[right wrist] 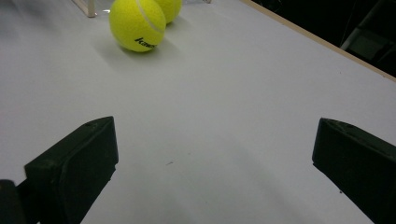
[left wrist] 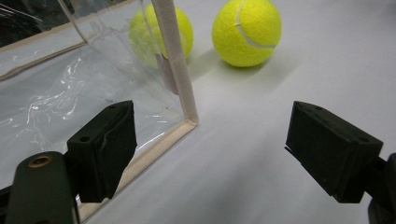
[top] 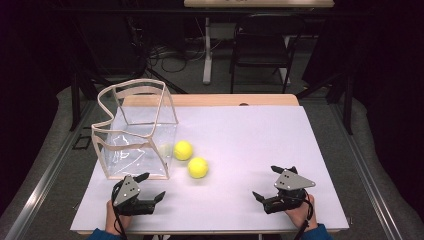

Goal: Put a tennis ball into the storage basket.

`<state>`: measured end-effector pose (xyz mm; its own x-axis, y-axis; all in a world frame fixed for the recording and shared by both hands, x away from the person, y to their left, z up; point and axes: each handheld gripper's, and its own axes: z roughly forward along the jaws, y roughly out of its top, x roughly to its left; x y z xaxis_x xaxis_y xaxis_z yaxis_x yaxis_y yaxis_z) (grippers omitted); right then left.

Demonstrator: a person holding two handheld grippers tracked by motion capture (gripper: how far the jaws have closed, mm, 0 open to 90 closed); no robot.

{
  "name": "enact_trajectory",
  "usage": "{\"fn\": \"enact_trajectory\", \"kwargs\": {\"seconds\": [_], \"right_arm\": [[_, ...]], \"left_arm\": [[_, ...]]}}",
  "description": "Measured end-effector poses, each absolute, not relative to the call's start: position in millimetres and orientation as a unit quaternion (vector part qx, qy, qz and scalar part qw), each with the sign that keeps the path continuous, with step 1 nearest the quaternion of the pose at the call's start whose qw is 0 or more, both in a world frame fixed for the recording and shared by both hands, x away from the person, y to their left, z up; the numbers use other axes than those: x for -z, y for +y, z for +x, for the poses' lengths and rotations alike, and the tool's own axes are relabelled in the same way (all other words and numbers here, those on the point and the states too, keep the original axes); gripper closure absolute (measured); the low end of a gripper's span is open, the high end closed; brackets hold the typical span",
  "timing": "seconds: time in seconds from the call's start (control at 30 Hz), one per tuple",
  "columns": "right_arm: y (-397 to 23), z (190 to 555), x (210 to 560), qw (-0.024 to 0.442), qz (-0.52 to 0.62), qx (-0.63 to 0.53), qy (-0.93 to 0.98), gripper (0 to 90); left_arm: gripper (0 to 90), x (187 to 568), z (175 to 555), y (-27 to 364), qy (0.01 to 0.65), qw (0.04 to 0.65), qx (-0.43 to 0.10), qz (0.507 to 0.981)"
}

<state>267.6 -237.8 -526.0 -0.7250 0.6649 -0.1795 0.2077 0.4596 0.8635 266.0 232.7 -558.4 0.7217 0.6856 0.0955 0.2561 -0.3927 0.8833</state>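
Two tennis balls sit mid-table, toward the left half, just right of the clear bag's front-right corner. Far ball (top: 183,150) is just beside the clear bag (top: 135,131); whether it touches the plastic I can't tell. Near ball (top: 198,168) sits a bit closer to the front edge and to the right, apart from the bag. The bag stands upright w/ its tan-trimmed mouth open on top, near the table's left edge.

L gripper (top: 150,186) rests near the front-left corner, jaws wide, nothing between them. R gripper (top: 267,183) rests near the front-right, jaws also wide and empty.

Key relation: from the L gripper the near ball lies ahead and to the right, fairly near; from the R gripper it's ahead and to the left, farther off across bare table (top: 260,140). So L is nearer, but its line runs past the bag's corner post. Balls are round, so no long axis to align. R has the cleaner approach imo.
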Motion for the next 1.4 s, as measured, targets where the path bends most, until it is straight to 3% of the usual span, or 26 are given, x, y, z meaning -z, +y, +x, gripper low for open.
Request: {"fn": "enact_trajectory", "kwargs": {"seconds": [0.6,1.4], "right_arm": [[-225.1,272.0,519.7,0.260,0.258,-0.436,0.822,0.0],[-197.7,305.8,519.8,0.208,0.270,-0.421,0.841,0.0]], "left_arm": [[16.2,558.2,264.3,232.0,0.294,0.472,-0.239,0.796],[16.2,559.3,265.3,233.4,0.294,0.472,-0.237,0.797]]}}
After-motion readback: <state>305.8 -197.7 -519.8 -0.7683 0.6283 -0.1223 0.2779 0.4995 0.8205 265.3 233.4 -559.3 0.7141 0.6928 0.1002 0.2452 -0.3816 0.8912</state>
